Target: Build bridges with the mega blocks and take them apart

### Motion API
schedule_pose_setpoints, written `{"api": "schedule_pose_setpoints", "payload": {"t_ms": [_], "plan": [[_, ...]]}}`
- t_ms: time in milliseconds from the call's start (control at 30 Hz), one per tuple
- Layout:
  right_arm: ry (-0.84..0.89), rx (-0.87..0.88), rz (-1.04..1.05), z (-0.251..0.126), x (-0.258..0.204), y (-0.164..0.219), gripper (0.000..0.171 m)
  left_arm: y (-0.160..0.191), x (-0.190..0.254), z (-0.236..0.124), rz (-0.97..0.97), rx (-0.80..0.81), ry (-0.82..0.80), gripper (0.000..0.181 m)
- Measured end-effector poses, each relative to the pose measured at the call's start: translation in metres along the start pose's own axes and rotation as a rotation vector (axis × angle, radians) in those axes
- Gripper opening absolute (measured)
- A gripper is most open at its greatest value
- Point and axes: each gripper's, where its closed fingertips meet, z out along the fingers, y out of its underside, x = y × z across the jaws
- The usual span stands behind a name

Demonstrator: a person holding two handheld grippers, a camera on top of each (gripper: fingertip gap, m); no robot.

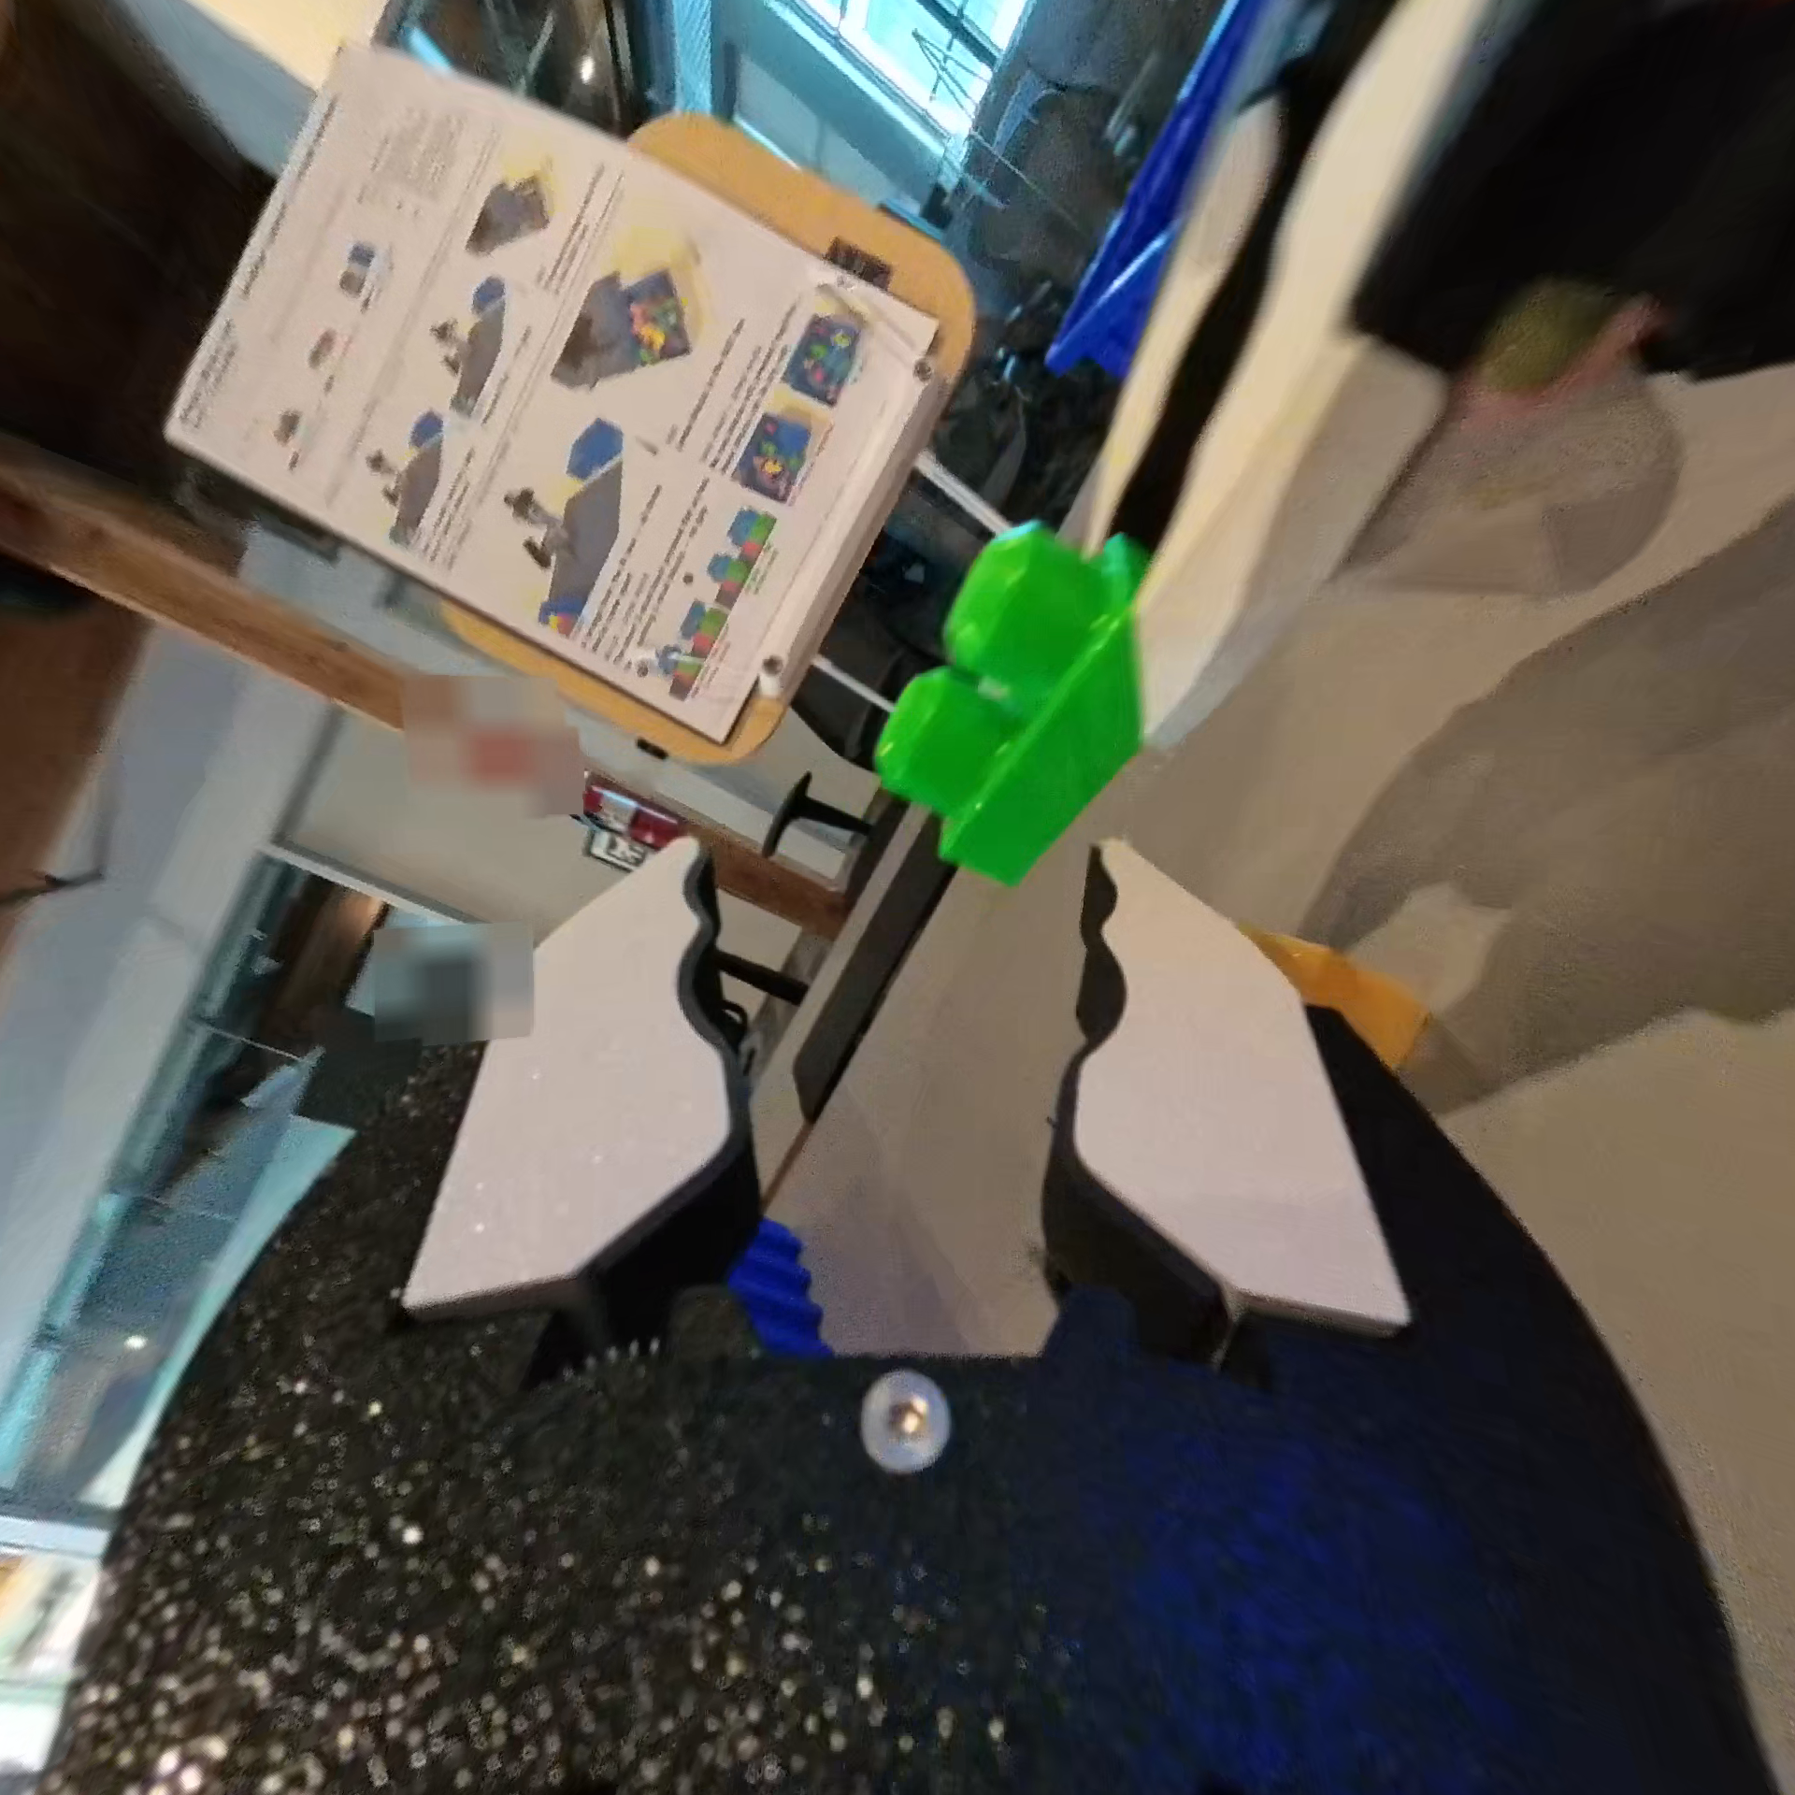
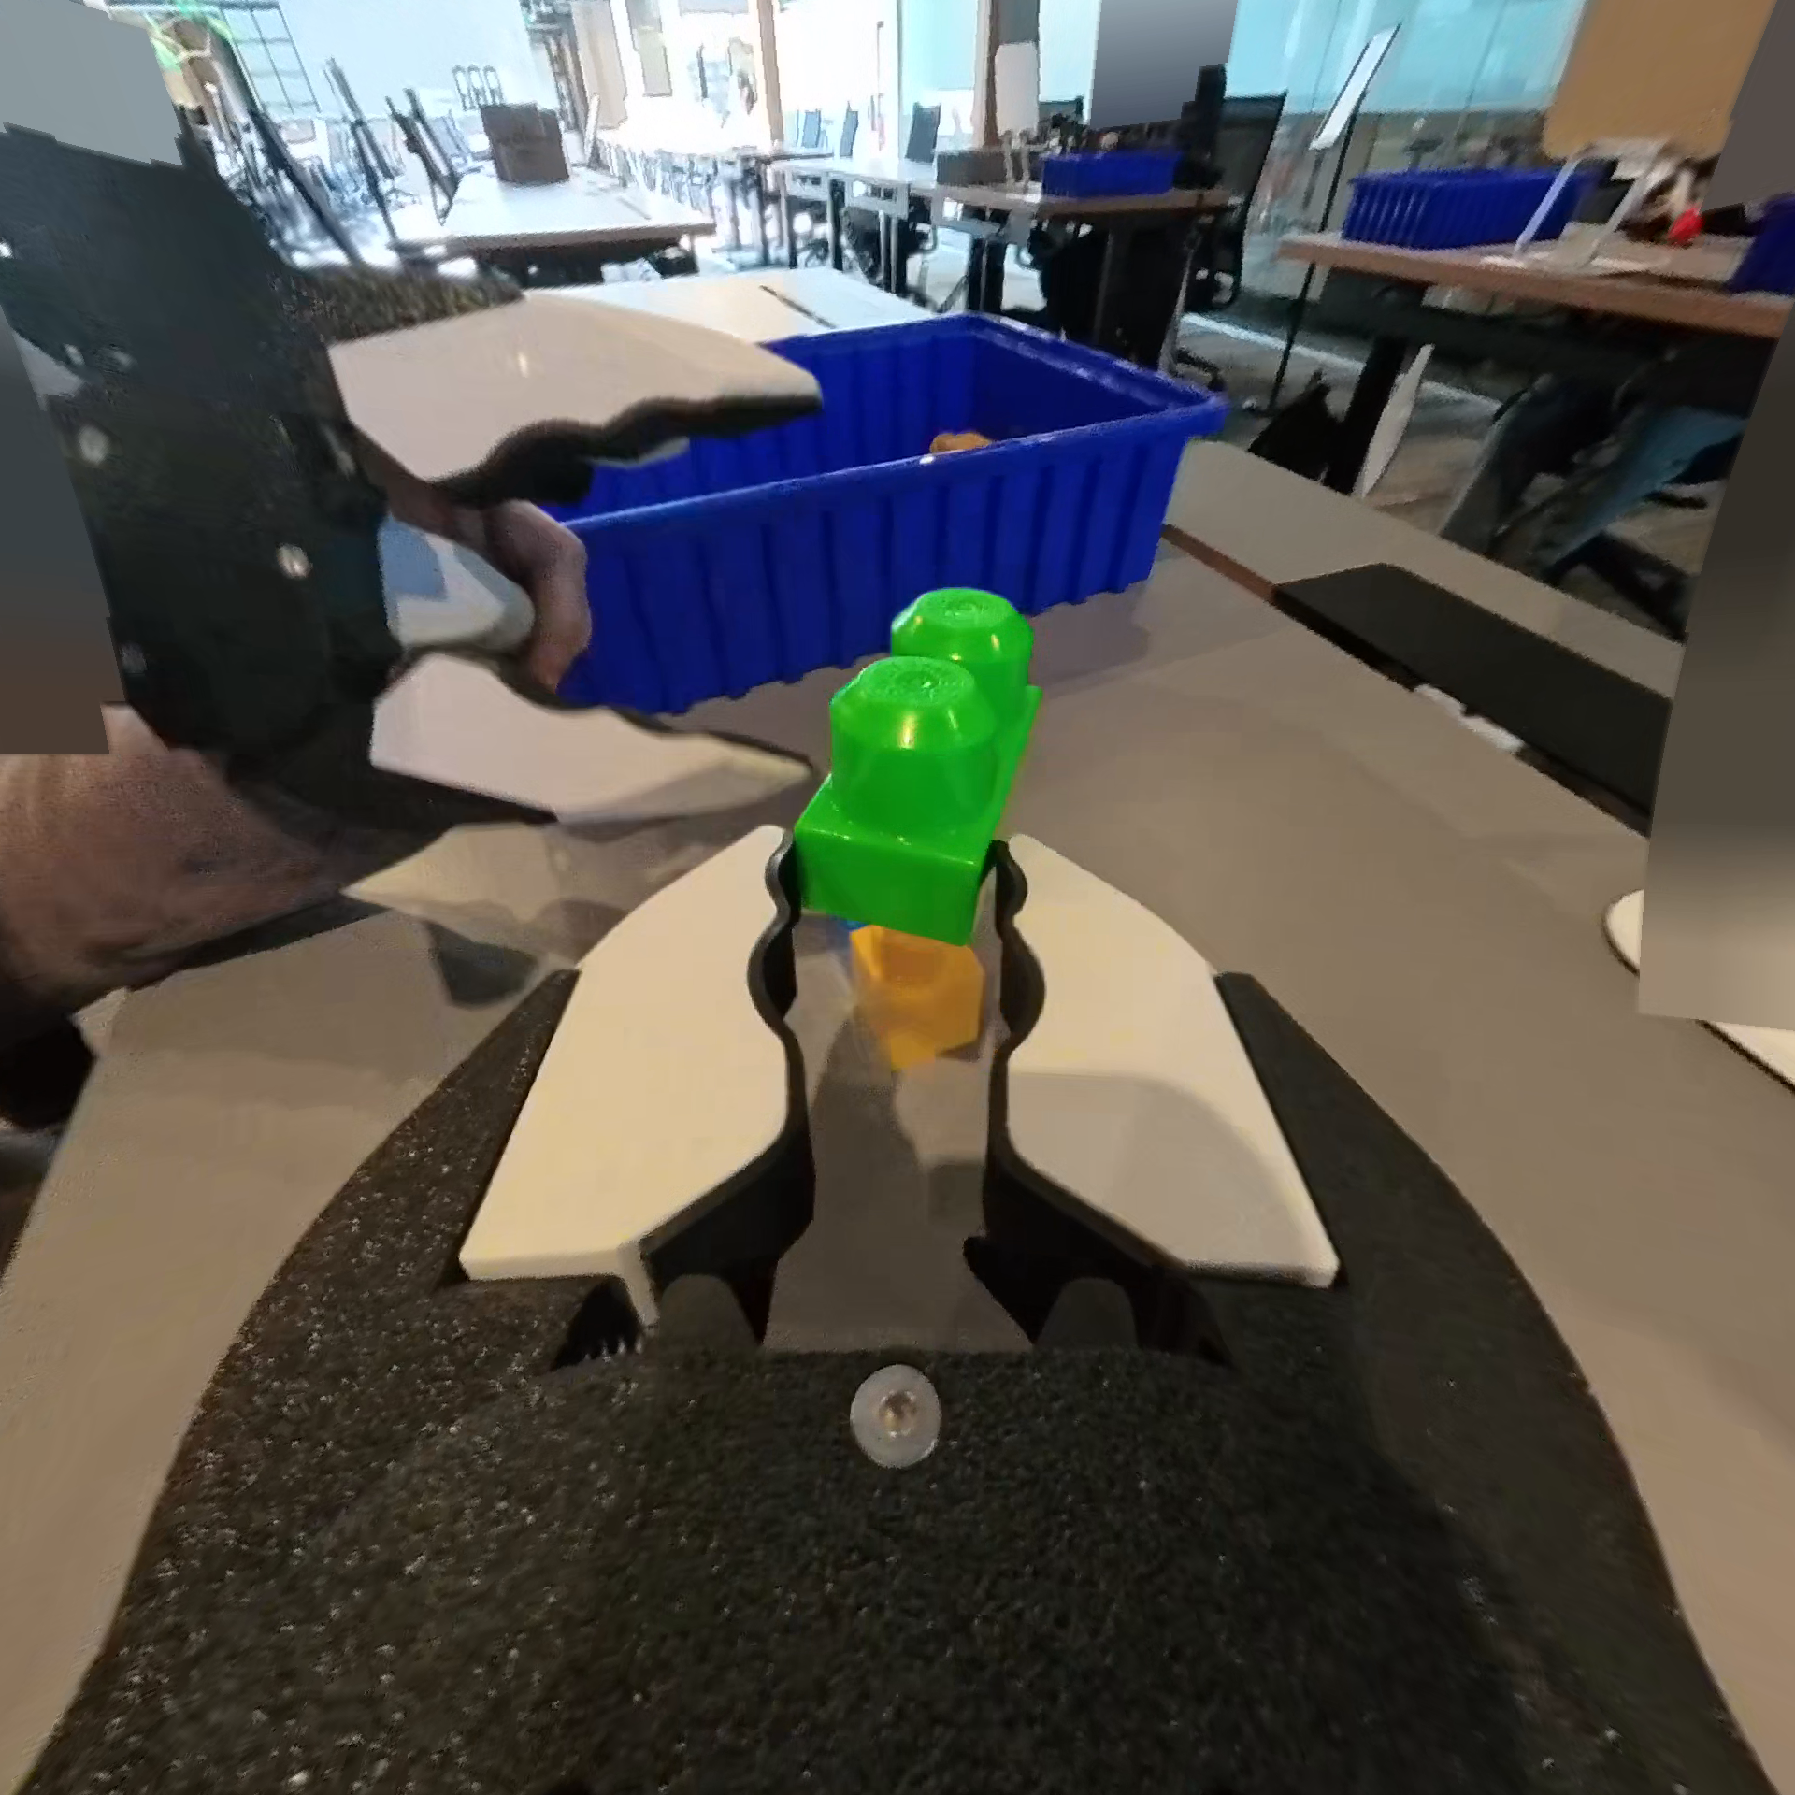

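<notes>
Centre frame, right wrist view: right gripper [image 2: 892, 864] fingers clamping green block [image 2: 913, 777], holding it above yellow block [image 2: 918, 991] resting on grey worktop [image 2: 1263, 826]. Upper left: left gripper [image 2: 811, 573] fingers spread apart, gripping nothing. Behind, centre: blue bin [image 2: 874, 544] sitting on worktop.

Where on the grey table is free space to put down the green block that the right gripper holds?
Bare grey table lies right of the green block, bordered by the blue bin behind and a black mat. Left is crowded by the left gripper. A yellow block sits underneath.
</notes>
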Motion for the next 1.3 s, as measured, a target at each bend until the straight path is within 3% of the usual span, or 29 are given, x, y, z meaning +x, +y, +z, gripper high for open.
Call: {"api": "schedule_pose_setpoints", "payload": {"t_ms": [167, 433, 633, 767, 1000, 1300], "plan": [[-0.005, 0.044, -0.085, -0.004, 0.005, 0.004, 0.038, 0.025, -0.015, -0.006, -0.168, 0.017, 0.089, 0.057], [-0.11, 0.006, -0.183, 0.006, -0.006, 0.014, 0.038, 0.033, -0.012, -0.012, -0.455, 0.102, 0.329, 0.062], [-0.213, -0.025, -0.225, 0.014, -0.004, 0.011, 0.038, 0.024, -0.032, -0.021, -0.625, 0.262, 0.365, 0.034], [-0.338, -0.034, -0.241, 0.02, -0.008, 0.007, 0.038, 0.024, -0.031, -0.02, -0.726, 0.257, 0.448, 0.048], [-0.482, -0.067, -0.246, 0.032, -0.017, 0.011, 0.038, 0.02, -0.027, -0.023, -0.838, 0.316, 0.519, 0.039], [-0.532, -0.088, -0.27, 0.041, -0.022, 0.02, 0.038, 0.027, -0.001, -0.021, -0.852, 0.281, 0.636, 0.045]]}}
